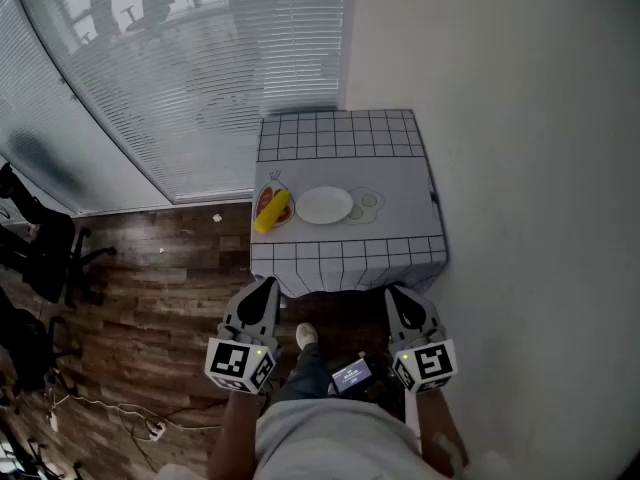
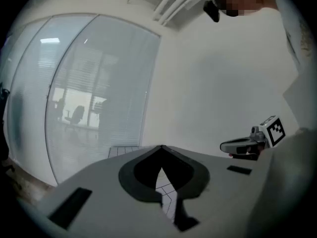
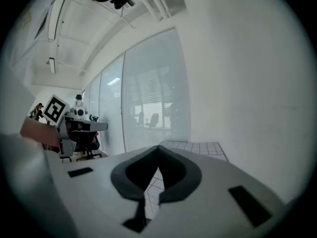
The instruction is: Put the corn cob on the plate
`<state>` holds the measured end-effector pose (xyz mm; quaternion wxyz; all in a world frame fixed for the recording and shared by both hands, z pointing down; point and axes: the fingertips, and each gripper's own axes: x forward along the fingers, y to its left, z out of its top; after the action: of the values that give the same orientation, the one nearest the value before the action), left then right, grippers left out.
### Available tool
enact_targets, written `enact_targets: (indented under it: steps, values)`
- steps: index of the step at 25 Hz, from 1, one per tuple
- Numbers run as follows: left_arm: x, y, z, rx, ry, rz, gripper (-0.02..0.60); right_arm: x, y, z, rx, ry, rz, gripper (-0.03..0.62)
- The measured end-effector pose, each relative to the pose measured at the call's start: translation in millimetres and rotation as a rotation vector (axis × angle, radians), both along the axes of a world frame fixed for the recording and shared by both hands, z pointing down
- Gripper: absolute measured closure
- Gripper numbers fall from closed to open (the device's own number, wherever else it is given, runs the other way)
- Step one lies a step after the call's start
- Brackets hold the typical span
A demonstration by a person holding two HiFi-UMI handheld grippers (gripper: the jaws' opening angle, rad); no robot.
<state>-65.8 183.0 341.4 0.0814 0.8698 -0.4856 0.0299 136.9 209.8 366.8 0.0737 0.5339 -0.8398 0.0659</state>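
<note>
A yellow corn cob lies on a printed picture at the left side of a small table covered with a white grid cloth. A white plate sits just right of the cob, near the table's middle. My left gripper and right gripper hang side by side in front of the table's near edge, well short of the cob. Both are shut with nothing between the jaws. In the left gripper view the left gripper has its tips together, and so does the right gripper in the right gripper view.
The table stands in a corner, with a plain wall to the right and a glass partition with blinds behind and to the left. Wooden floor lies left of the table. Office chairs and cables sit at the far left.
</note>
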Motion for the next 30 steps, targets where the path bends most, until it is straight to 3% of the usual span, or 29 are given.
enact_targets:
  steps: [3,6,14,30]
  values:
    - [4.5,38.5,-9.6,0.064,-0.024,-0.016,0.575,18.0,34.1,2.5,-0.011,-0.020,0.022,0.588]
    - [5.0,67.6,-15.6,0.064,-0.019,-0.029,0.575,24.7,65.5,-1.6,0.002,-0.032,0.027,0.588]
    - [13.3,115.9,-25.6,0.120,-0.096,-0.020,0.575,26.2,109.3,-19.9,0.056,-0.016,0.013,0.588]
    - [-1.3,121.8,-30.7,0.131,-0.122,-0.069,0.575,16.6,106.8,-26.4,0.105,-0.030,-0.044,0.586]
